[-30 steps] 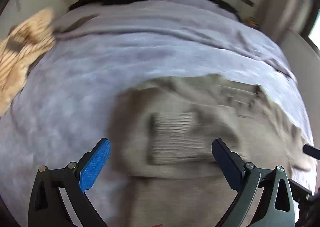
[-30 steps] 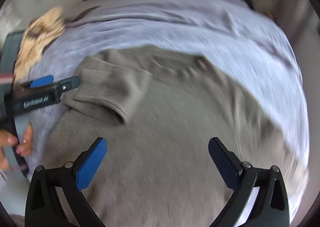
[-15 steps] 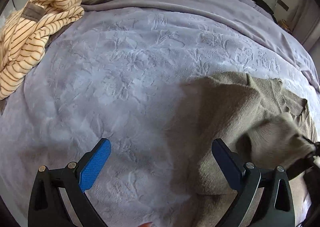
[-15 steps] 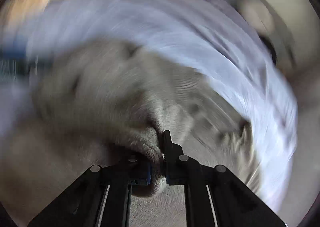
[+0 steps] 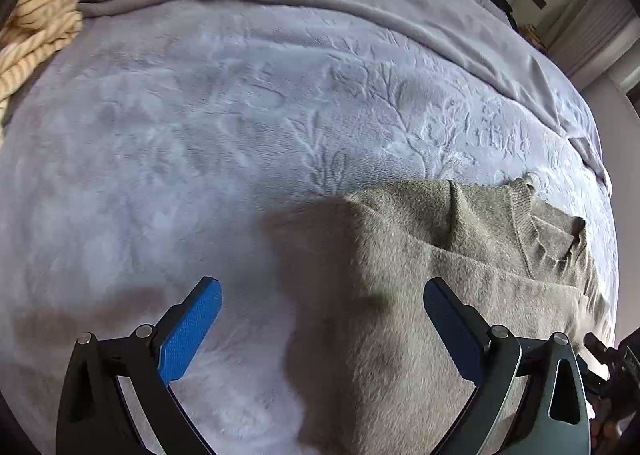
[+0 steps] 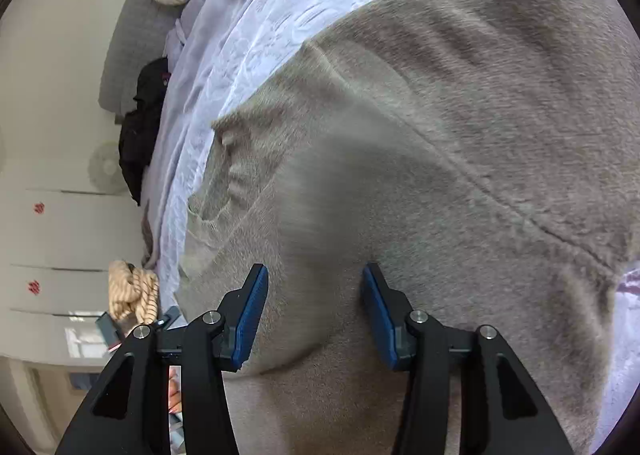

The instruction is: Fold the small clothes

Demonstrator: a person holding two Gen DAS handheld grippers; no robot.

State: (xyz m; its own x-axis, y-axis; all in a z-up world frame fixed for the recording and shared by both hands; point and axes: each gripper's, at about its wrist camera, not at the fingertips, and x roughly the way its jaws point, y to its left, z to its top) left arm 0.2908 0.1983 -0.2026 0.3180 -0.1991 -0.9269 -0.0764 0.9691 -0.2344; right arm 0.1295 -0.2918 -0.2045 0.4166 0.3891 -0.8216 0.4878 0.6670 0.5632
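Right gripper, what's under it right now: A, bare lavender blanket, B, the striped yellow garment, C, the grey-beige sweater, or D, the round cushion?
C: in the right wrist view, the right gripper hangs half open over the grey-beige sweater, gripping nothing.

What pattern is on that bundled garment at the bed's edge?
Cream with thin brown stripes; the striped garment shows best in the left wrist view.

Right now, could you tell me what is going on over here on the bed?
A person with tongs in each hand is folding a grey-brown sweater on a lilac blanket. The right tongs have just been opening, and the pads stand apart above the knit with nothing pinched. The left tongs hang wide open over the sweater's edge. A striped garment waits at the side.
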